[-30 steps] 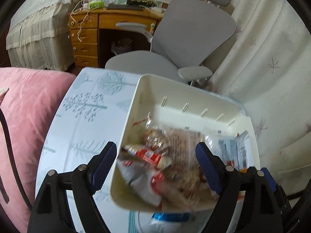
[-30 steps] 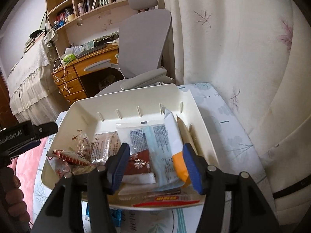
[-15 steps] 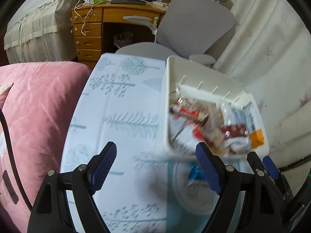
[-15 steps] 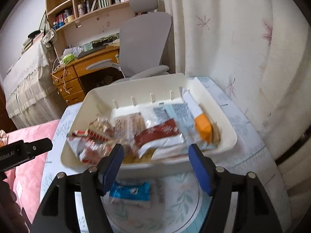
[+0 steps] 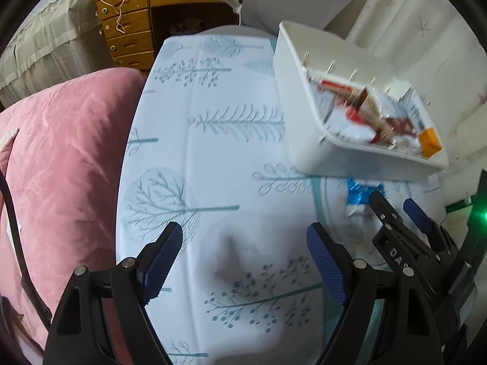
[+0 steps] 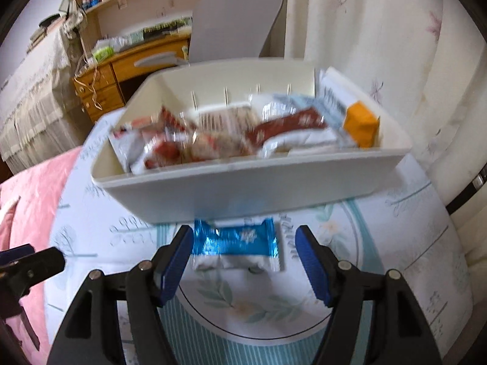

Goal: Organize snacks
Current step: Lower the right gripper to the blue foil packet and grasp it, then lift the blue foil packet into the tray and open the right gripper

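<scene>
A white bin (image 6: 252, 182) full of several snack packets stands on the patterned tablecloth; it also shows in the left wrist view (image 5: 307, 140) at upper right. A blue and white snack packet (image 6: 237, 248) lies on the cloth in front of the bin, between my right gripper's open fingers; it shows in the left wrist view (image 5: 360, 194) too. My right gripper (image 6: 245, 263) is open and empty, low over this packet. My left gripper (image 5: 245, 269) is open and empty over bare cloth, left of the bin.
A pink quilt (image 5: 61, 164) borders the table on the left. A grey office chair (image 6: 234, 24) and a wooden desk (image 5: 131, 27) stand behind the table. A curtain (image 6: 380, 45) hangs on the right.
Both grippers have pulled back from the bin toward me. The left one has swung left over bare cloth. The blue packet has come into view between the right gripper's fingers.
</scene>
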